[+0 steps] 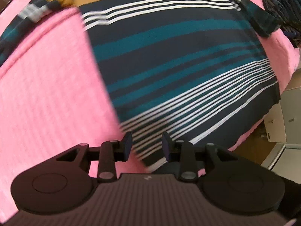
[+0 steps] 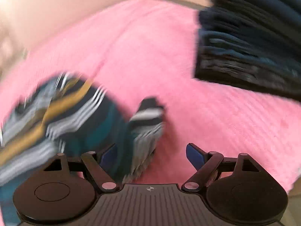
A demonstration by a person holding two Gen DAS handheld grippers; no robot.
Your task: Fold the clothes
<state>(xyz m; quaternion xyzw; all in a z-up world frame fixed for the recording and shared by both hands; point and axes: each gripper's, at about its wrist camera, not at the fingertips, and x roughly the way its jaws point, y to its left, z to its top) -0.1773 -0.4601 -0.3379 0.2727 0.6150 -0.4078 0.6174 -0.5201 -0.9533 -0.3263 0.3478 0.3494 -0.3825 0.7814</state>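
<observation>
Pink ribbed bedcover (image 1: 47, 94) filled most of both wrist views, and your striped shirt (image 1: 178, 66) lay spread flat on it, navy with teal, white and mustard bands. Your left gripper (image 1: 147, 144) pointed steeply down at the shirt's near corner; its jaws stood a little apart, the pads on either side of the hem area but not pressing on the cloth, so nothing was gripped there. Ahead of that gripper the shirt body ran away from you, one sleeve off to the upper left, the other to the upper right. Further to its upper right sat a dark pile of clothes (image 1: 282, 1), and past the bed edge at right a pale cabinet (image 1: 286, 113) showed. Your right gripper (image 2: 151, 156) had its jaws wide apart. A bunched part of the striped shirt (image 2: 75, 124) sat ahead and to the left of it, with a fold of cloth reaching in between the fingers next to the left pad; motion blur made it hard to tell whether it touched that pad, but it wasn't clamped. A stack of folded dark clothes (image 2: 254, 37) lay well ahead to that gripper's right, on the same pink cover.
</observation>
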